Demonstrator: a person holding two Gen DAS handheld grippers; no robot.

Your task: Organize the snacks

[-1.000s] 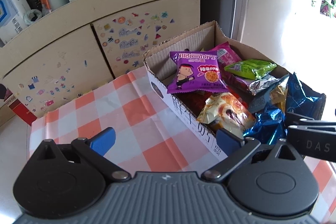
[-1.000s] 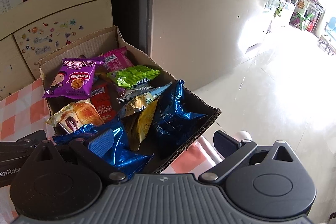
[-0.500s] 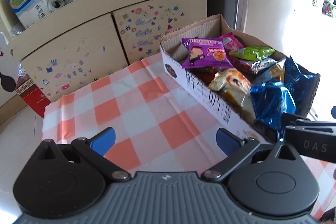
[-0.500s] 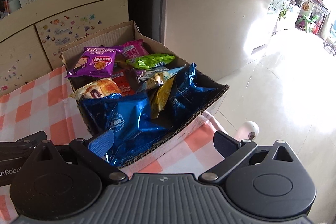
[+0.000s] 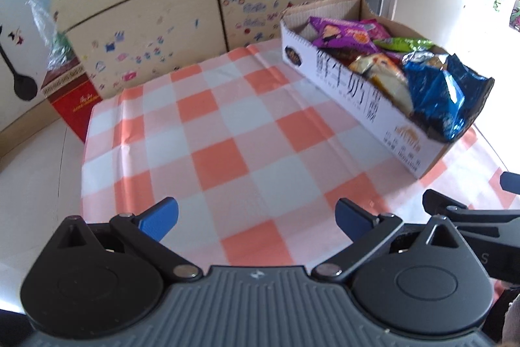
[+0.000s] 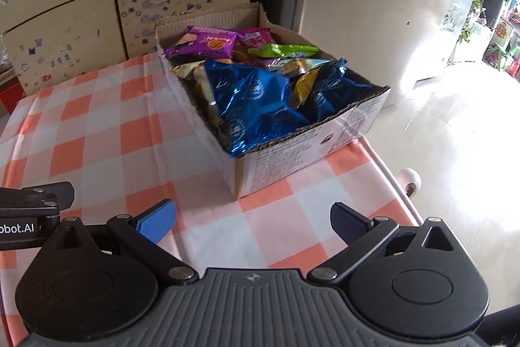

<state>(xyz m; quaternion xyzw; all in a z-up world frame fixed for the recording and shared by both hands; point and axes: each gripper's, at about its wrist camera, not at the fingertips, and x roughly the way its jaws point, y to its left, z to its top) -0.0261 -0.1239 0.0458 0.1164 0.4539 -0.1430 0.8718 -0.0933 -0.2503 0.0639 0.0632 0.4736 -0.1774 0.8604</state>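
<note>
Left gripper (image 5: 256, 218): jaws spread wide, nothing between the blue pads; held above the checked tablecloth (image 5: 211, 132), well apart from the box.
Right gripper (image 6: 253, 221): jaws spread wide, nothing held; positioned over the cloth just short of the near corner of the box.
Cardboard box (image 6: 292, 152): open-topped, standing on the right side of the table, one end near the table's right edge; printed white side faces the left gripper's camera.
Snacks: all visible packets lie inside the box, none on the cloth.
Blue foil bags (image 6: 256, 100): at the near end of the box, one hanging over the rim.
Purple packet (image 6: 203, 43): at the far end, lying on top of the others.
Green packet (image 6: 282, 50): to the right of the purple packet, beside a pink packet (image 6: 258, 36).
Yellow packet (image 6: 302, 80): partly buried between the blue bags.
Cabinet (image 5: 156, 21): behind the table, doors covered in small stickers.
Refrigerator (image 6: 373, 5): right of the cabinet, behind the box.
</note>
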